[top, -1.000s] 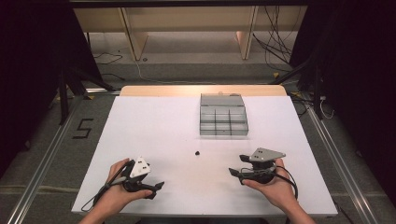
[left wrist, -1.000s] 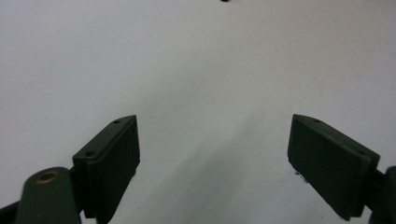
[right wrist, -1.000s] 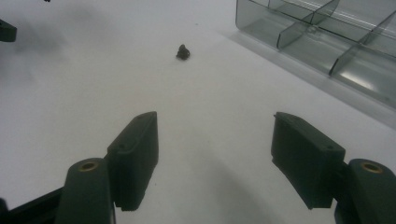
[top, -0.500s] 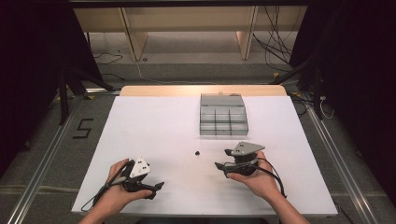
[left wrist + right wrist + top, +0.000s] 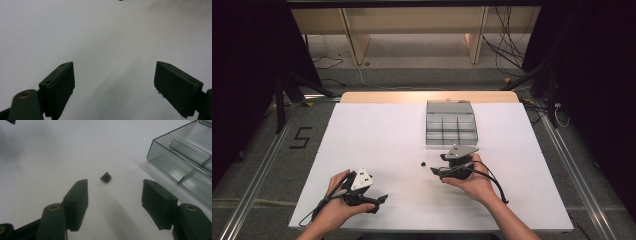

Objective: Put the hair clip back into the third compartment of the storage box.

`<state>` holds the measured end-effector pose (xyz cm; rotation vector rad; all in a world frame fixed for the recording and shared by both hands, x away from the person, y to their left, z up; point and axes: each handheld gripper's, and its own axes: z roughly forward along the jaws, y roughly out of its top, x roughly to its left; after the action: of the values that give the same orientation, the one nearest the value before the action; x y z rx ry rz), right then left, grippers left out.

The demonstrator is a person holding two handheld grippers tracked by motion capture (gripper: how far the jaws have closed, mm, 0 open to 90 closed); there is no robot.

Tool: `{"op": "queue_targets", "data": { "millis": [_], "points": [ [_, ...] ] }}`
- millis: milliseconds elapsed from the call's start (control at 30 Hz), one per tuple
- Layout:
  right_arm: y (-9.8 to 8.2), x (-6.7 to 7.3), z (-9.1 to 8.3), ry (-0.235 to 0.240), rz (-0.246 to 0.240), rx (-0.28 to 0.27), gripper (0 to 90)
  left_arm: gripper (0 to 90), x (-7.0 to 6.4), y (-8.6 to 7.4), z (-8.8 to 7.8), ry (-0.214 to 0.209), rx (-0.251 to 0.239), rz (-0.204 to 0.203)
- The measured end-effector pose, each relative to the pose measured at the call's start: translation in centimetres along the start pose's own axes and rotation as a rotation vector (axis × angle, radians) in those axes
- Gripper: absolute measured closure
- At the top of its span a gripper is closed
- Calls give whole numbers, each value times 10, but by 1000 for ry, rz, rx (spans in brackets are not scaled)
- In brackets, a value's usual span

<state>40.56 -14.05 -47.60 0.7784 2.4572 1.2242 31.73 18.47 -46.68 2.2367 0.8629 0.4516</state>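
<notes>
On the white desk [image 5: 382, 140] a clear compartment box [image 5: 451, 122] sits toward 12 o'clock, its near wall just beyond the right hand-held gripper [image 5: 434, 171] and close at the right edge of the right gripper view [image 5: 180, 162]. Nothing lies between that hand-held gripper and the small black part [image 5: 423, 163] — bare desk all round it.

The right hand-held gripper [image 5: 113, 195] has its jaws spread wide, though they have just been closing a little; they pinch nothing, and the small black part [image 5: 106, 177] lies just ahead of the gap, untouched, near the desk's middle at about 10 o'clock from the fingertips in the high view. The left hand-held gripper [image 5: 382, 199], at the desk's 7 o'clock, is also spread wide [image 5: 113, 82] over bare desk.

The part is too small to tell its long axis — a narrower end seems to point up.
</notes>
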Motion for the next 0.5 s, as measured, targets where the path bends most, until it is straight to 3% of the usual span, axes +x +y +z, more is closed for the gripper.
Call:
{"op": "queue_targets", "data": {
  "millis": [500],
  "points": [
    [10,0,33,24,-41,61,417,166,0,0,0,4,-1,6]
  ]
}}
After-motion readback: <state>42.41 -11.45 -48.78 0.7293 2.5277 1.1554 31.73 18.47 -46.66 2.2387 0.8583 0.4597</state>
